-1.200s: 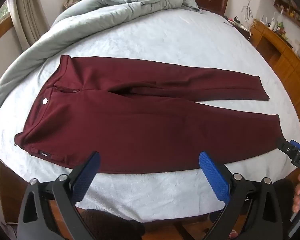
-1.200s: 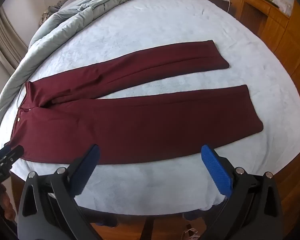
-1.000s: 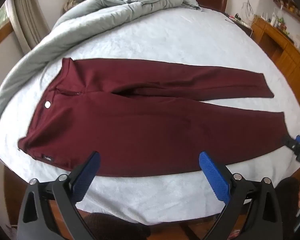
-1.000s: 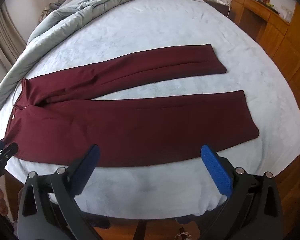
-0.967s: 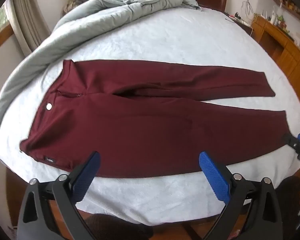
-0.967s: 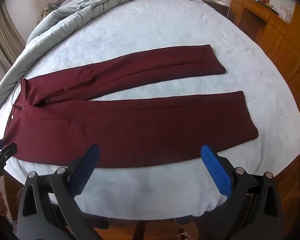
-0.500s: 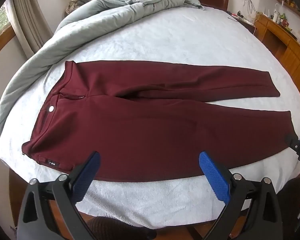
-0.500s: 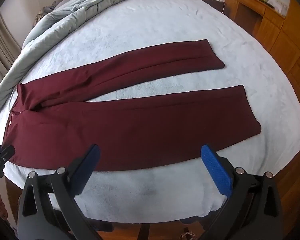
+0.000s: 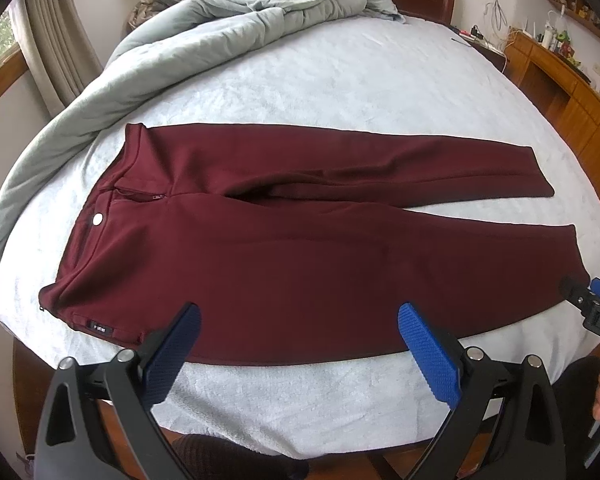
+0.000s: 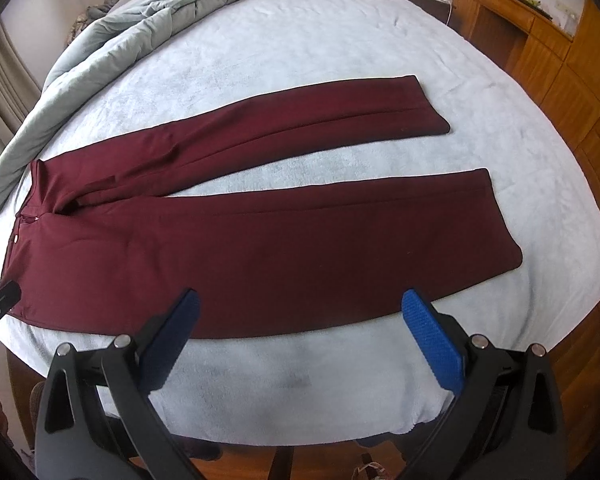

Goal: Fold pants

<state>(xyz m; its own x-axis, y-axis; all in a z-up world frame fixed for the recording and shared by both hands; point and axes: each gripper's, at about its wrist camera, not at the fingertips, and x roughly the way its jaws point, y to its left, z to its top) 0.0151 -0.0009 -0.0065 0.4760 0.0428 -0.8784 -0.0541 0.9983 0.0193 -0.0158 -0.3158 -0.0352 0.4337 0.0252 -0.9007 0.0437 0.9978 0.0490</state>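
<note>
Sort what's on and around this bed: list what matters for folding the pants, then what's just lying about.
For the job:
- maroon pants, spread flat, legs apart
- left gripper, open
- right gripper, open
- bed, the folding surface

Lying about:
- grey duvet, bunched at the head
- wooden cabinets, clutter on top

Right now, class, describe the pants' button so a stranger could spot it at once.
On the pale bed lie dark red pants, waistband at the left. Just below the open zipper sits the button: the only small, round, silvery spot on the red cloth.
</note>
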